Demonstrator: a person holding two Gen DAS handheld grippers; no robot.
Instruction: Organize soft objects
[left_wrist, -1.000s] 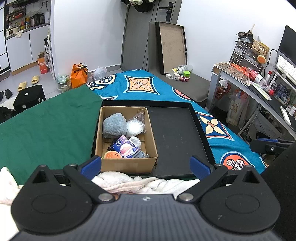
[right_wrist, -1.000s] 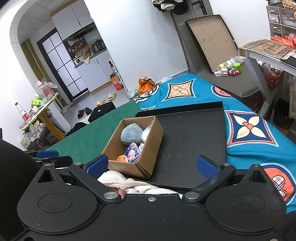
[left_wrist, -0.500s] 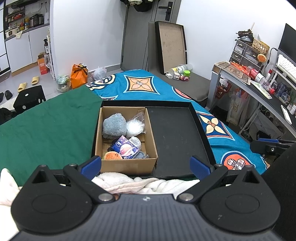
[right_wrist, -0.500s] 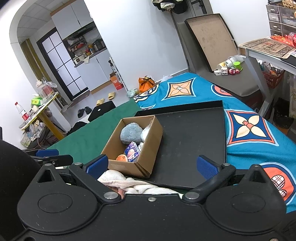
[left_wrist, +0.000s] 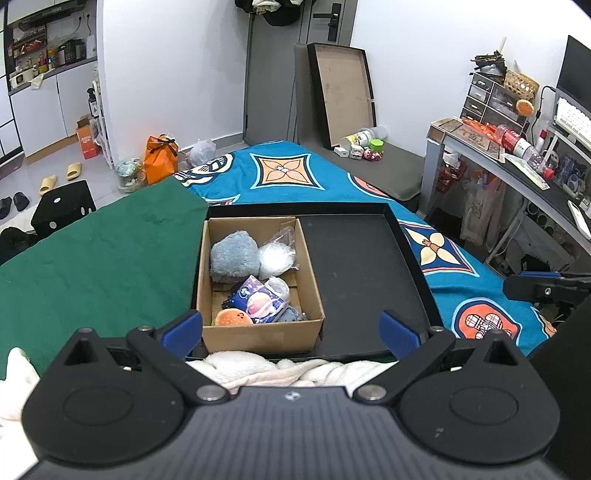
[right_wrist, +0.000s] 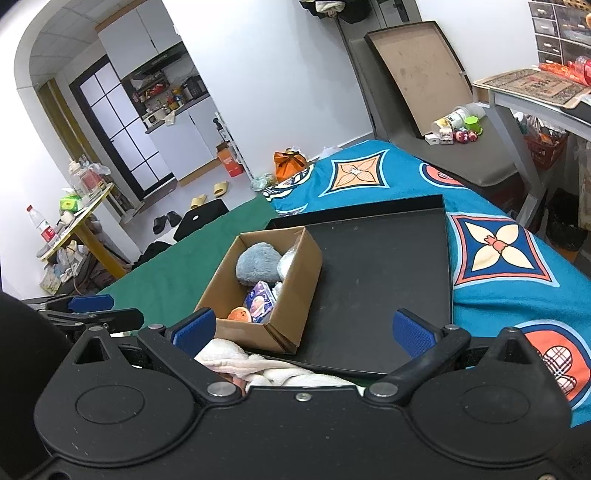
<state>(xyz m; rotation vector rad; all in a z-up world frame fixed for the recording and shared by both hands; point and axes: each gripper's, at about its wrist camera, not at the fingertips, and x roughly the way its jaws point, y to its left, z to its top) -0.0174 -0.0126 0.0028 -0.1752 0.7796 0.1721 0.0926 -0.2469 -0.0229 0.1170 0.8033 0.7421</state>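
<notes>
Left gripper (left_wrist: 291, 328) and right gripper (right_wrist: 304, 328): jaws wide, holding nothing, above a white fleece cloth (left_wrist: 280, 369). Soft toys sit in a cardboard box (left_wrist: 258, 334) at left of black tray (left_wrist: 362, 266) on bed w/ green cloth (left_wrist: 96, 266) and blue patterned cover (right_wrist: 491, 254).

No readable text, label or number on any box, packet or bottle here.

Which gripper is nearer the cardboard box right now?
Left. The left gripper hangs open directly before the cardboard box; the right gripper, also open, sits off to the box's right.
</notes>
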